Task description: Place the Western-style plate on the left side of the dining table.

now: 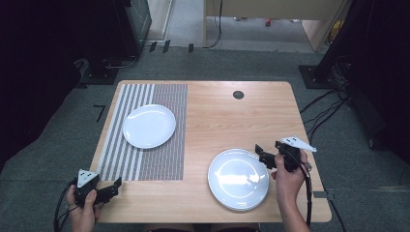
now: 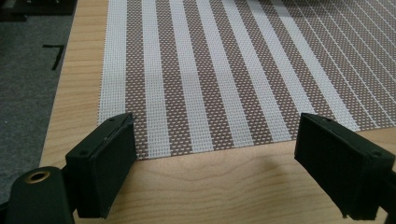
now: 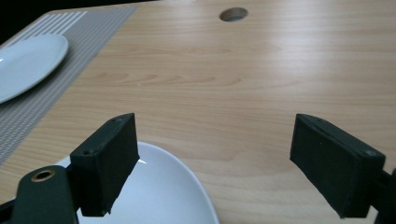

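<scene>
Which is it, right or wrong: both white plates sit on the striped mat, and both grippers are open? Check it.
Wrong on one count. In the high view only the far plate sits on the mat; the near plate lies on the bare table. Left gripper and right gripper are both open.

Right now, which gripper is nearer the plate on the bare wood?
Right. The right gripper sits at the plate's right rim, jaws open. The left gripper is far off at the table's near left corner, by the mat.

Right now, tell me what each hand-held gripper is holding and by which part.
Nothing is held. The left hand-held gripper gapes over the placemat edge; the right hand-held gripper is open beside the near plate's rim.
</scene>
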A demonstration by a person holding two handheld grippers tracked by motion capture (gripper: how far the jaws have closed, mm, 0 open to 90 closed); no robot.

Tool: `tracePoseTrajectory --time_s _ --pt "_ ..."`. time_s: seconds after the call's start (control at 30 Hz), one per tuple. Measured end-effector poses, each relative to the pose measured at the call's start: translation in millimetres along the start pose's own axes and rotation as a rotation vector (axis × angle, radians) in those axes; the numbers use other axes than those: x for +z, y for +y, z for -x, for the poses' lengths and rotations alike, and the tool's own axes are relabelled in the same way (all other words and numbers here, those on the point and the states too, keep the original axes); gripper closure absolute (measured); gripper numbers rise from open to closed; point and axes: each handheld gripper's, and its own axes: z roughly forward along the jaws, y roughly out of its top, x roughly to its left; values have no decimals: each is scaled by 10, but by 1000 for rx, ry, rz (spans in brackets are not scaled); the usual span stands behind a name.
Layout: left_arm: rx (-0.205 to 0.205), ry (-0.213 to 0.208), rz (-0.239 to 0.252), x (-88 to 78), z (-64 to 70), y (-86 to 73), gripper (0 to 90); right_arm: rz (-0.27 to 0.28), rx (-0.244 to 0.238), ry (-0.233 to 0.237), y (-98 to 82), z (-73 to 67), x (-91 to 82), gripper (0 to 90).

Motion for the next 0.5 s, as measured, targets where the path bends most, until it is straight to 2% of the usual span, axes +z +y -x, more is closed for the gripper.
tracePoseTrajectory --time_s 0.17,0.37,0.47,0.5 --pt "40 21 -3 30 29 -18 128 -5 18 -34 -112 193 -93 152" --pt "24 10 1 29 18 -18 128 -3 42 -69 -242 413 -212 153" --pt "31 17 -1 33 27 -17 128 -8 56 -78 -288 482 -247 153" --pt "46 33 -8 41 49 -16 128 -14 57 -91 -333 546 -278 153"
